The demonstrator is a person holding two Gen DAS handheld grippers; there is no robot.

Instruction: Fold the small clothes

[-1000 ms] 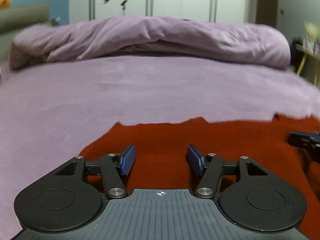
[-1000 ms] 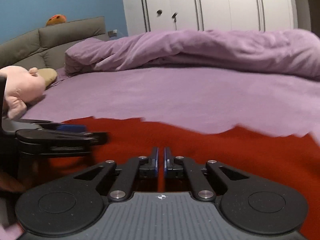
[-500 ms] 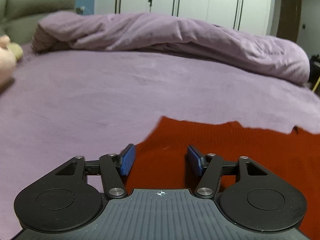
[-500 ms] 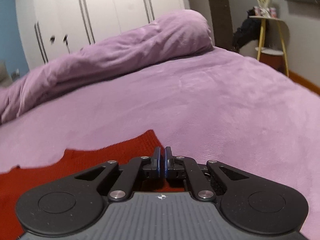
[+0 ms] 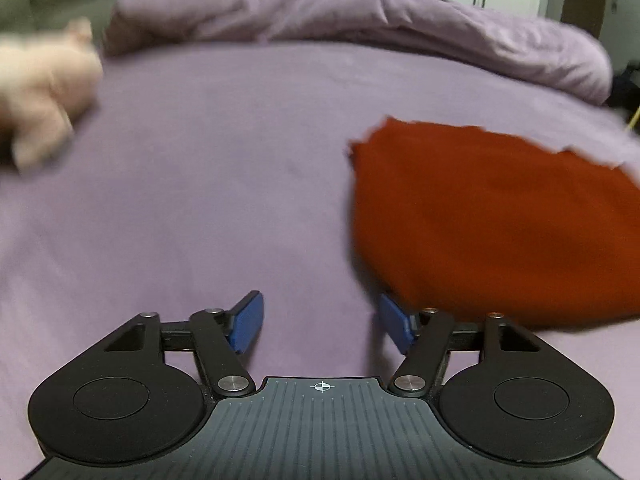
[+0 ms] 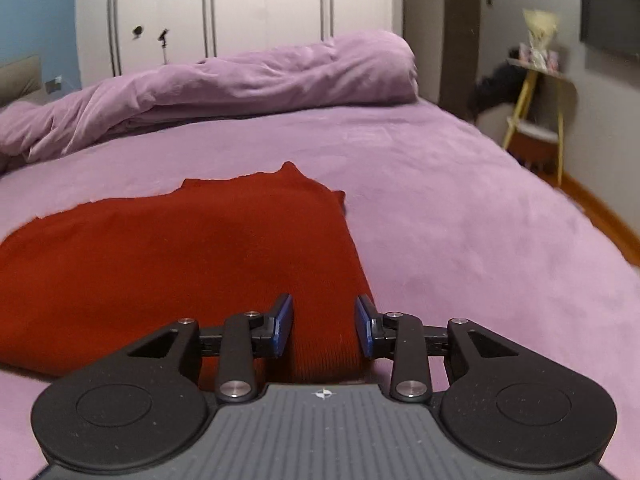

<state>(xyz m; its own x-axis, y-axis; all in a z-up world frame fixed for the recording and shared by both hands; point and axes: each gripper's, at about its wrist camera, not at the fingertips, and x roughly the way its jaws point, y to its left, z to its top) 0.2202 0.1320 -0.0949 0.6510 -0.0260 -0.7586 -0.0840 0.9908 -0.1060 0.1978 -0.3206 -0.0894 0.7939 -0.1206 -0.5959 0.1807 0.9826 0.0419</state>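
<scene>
— Lilac bedding covers the whole bed (image 6: 460, 208); how many things lie on it?

— Three that I can count; one red knitted garment (image 6: 180, 264), one rolled-up lilac duvet (image 6: 240, 80) along the far side, and one pink plush toy (image 5: 44, 88), blurred, at the left edge of the left wrist view.

— Where does the garment sit?

— Flat on the sheet, folded into a rough rectangle; in the right wrist view its near right corner runs under the camera, and in the left wrist view it lies to the right (image 5: 492, 216), with bare sheet ahead.

— And the two grippers?

— The left gripper (image 5: 320, 322) has its two blue fingers (image 5: 248, 320) apart and closing, with only sheet between them; the right-hand finger is just beside the garment's left edge, and I cannot tell whether it touches. The right gripper (image 6: 323, 326) has its two fingers (image 6: 282, 324) released and opening; a ribbed strip of the red knit lies between them, but the pads stand clear of it.

— Anything beyond the bed?

— One white wardrobe (image 6: 260, 8) with several long handles; a blue wall (image 6: 36, 20) to its left; one yellow-legged side table (image 6: 536, 96) on the right with small items on top, too blurred to name; one dark panel (image 6: 608, 8) on the grey wall above it.
</scene>
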